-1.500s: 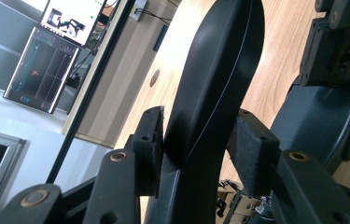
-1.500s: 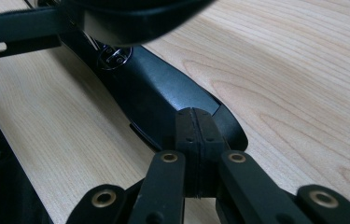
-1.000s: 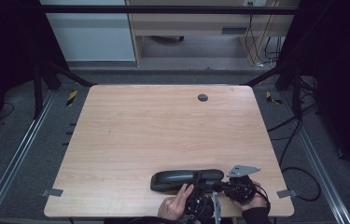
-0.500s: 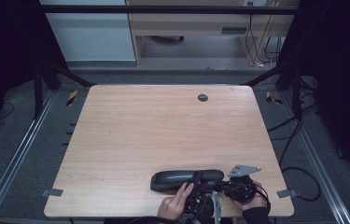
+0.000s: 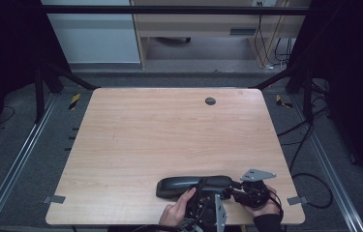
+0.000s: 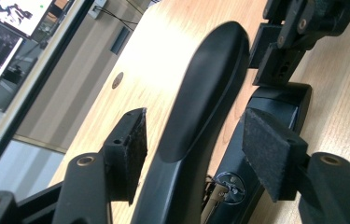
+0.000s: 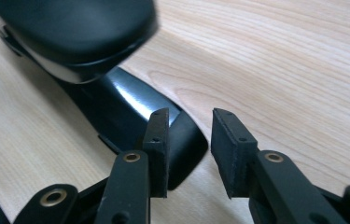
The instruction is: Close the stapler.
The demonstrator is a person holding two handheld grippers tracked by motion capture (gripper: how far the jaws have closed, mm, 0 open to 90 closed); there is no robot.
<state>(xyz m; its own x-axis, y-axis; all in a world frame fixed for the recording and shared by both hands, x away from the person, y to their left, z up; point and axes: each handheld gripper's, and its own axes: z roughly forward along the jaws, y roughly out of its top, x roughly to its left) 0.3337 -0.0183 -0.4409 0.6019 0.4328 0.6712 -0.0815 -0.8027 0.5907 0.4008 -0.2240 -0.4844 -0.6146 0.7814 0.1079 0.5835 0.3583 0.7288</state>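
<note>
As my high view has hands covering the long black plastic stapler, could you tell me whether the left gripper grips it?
Observer: No; the left gripper has jaws that have just been opening, and its pads stand clear either side of the black stapler, around its upper arm.
Operator: And the right gripper, please?
Observer: The right gripper has also just been opening; its pads press on nothing, with the stapler's base tip close by.

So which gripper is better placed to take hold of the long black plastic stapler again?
Left, probably. The left gripper has its open jaws on either side of the long black plastic stapler, its pads clear of it after just opening. The right gripper, also just opened, sits at the stapler's end, off its base.
</note>
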